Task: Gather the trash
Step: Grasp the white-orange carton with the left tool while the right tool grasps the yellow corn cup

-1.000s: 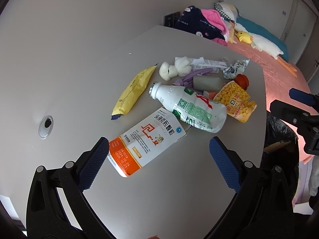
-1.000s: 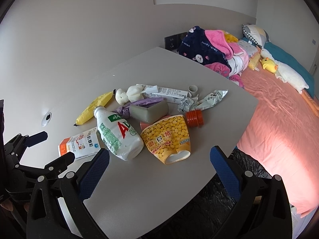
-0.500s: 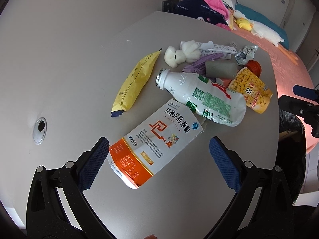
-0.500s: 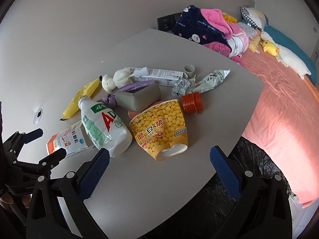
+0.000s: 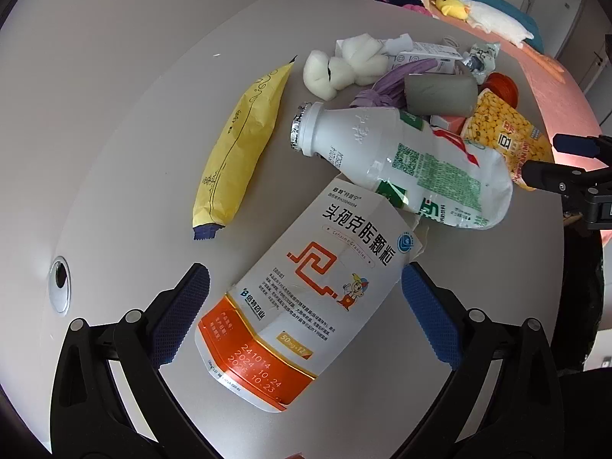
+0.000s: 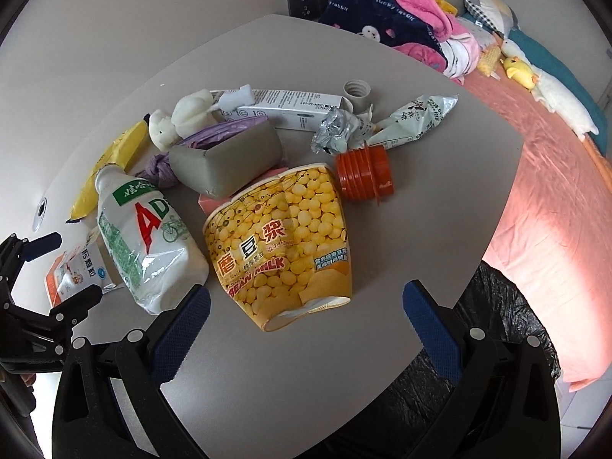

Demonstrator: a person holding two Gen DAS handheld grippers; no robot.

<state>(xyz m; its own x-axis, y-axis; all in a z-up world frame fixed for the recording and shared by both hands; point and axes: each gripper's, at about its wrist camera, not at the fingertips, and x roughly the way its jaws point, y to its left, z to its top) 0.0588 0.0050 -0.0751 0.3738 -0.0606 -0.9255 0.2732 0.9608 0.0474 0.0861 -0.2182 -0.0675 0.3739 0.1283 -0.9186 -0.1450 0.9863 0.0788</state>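
Observation:
Trash lies piled on a grey table (image 5: 160,88). My left gripper (image 5: 306,313) is open, its fingers on either side of a white and orange medicine pouch (image 5: 306,298). Past the pouch lie a crushed white AD bottle (image 5: 405,153) and a yellow wrapper (image 5: 241,145). My right gripper (image 6: 306,321) is open, its fingers on either side of the near end of a crushed yellow bean milk cup (image 6: 287,241). The bottle (image 6: 145,237) lies left of the cup, a grey box (image 6: 225,160) and an orange ribbed cap (image 6: 363,178) behind it.
A white plush toy (image 5: 344,65), a purple bag (image 5: 386,84), a long white carton (image 6: 290,107) and foil wrappers (image 6: 382,126) lie further back. A black trash bag (image 6: 505,329) hangs below the table's right edge. A pink bed (image 6: 554,160) is to the right.
Both grippers have moved forward and lower toward the trash. The pouch now lies between my left fingers and the cup between my right fingers. Both stay open.

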